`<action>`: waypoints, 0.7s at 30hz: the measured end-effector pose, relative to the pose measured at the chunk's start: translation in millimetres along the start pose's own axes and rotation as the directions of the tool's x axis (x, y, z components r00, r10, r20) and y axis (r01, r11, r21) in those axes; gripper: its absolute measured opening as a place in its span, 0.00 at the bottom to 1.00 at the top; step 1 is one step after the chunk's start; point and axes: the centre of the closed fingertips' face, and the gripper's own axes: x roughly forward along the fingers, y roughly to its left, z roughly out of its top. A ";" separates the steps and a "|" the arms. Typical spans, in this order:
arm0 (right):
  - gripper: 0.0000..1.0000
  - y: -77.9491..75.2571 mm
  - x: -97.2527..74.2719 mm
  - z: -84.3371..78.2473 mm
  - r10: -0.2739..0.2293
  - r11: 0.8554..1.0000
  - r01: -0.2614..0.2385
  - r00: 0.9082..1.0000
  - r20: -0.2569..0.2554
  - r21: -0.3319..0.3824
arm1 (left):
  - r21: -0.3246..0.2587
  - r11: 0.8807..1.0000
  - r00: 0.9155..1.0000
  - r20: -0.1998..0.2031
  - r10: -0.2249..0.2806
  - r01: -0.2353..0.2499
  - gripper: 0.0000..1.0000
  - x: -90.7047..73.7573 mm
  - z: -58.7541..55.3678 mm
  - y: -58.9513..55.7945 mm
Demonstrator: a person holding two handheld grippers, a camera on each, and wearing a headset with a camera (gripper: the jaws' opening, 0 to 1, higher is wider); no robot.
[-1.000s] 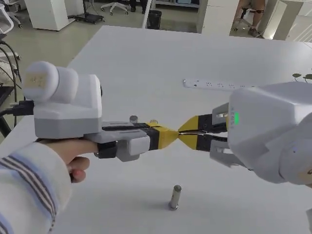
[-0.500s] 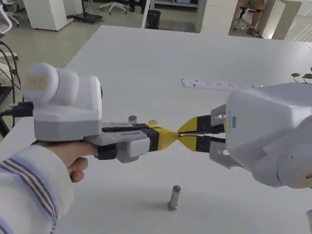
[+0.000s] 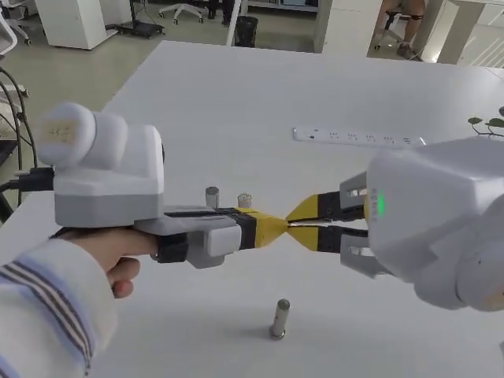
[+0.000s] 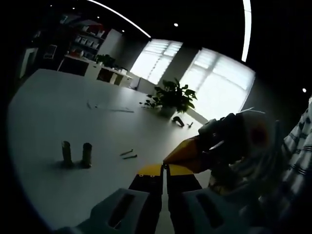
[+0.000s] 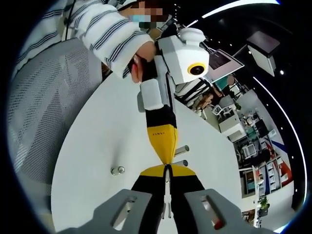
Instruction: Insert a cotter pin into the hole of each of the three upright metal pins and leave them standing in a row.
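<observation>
A pin pair (image 3: 211, 197) is standing upright, side by side, on the white worktop (image 3: 236, 102) just behind the tools. A third pin (image 3: 279, 319) is standing alone nearer the person, well apart from the pair, so the row is not yet formed. As far as these views allow, none of the three is carrying a cotter pin through its hole. In the left gripper view, thin dark slivers (image 4: 127, 154) are lying on the worktop near the pair. They may be loose cotter pins, though they are too small to be sure.

The left tool (image 3: 280, 224) and the right tool (image 3: 294, 224) are meeting tip to tip above the worktop, between the pair and the lone pin. Each is pressing its yellow jaws together. Holding them nose to nose in mid-air, clear of every pin, is probably serving a handover or a re-grip of something thin — most likely a cotter pin being turned to face a hole. Whether anything is actually sitting in either pinch I cannot tell.

The left tool is lying roughly level and pointing toward the person's right, with a hand (image 3: 118, 260) in a striped sleeve (image 3: 43, 307) gripping it from beneath. The right tool is facing it from the opposite side, also about level. In the right gripper view the left tool is reaching down from the top to touch the view's own jaws.
</observation>
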 end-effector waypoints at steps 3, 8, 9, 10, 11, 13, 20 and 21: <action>0.00 2.4 1.5 0.0 0.002 1.000 -0.002 1.000 -0.007 -0.022 | 0.044 0.999 1.000 -0.006 0.006 -0.006 0.00 -0.2 -1.9 0.5; 0.00 5.2 3.2 -0.6 0.009 1.000 -0.010 1.000 -0.008 -0.024 | 0.047 0.999 1.000 -0.017 0.020 -0.019 0.00 -2.4 -4.4 1.5; 0.00 5.9 3.9 -2.2 0.012 1.000 -0.012 1.000 -0.018 -0.020 | 0.049 0.999 1.000 -0.015 0.023 -0.022 0.00 -3.1 -4.3 1.7; 0.00 6.5 4.9 -4.5 0.008 1.000 -0.008 0.999 -0.032 -0.013 | 0.049 0.999 1.000 -0.014 0.024 -0.023 0.00 -3.6 -4.1 1.8; 0.01 6.8 5.3 -5.1 0.003 1.000 -0.003 0.999 -0.034 -0.015 | 0.048 0.999 1.000 -0.013 0.024 -0.023 0.00 -3.9 -4.0 1.7; 0.01 8.8 4.7 -5.3 0.009 1.000 -0.009 0.999 -0.033 -0.017 | 0.050 0.998 1.000 -0.015 0.028 -0.027 0.00 -4.7 -4.2 2.2; 0.02 6.5 2.3 -4.9 -0.006 0.999 0.007 1.000 -0.014 0.038 | 0.060 0.998 0.999 -0.017 0.033 -0.032 0.00 -5.9 -4.9 3.7; 0.02 5.8 1.9 -5.1 -0.010 0.999 0.010 1.000 -0.011 0.040 | 0.062 0.998 0.999 -0.019 0.032 -0.031 0.00 -5.8 -5.2 3.5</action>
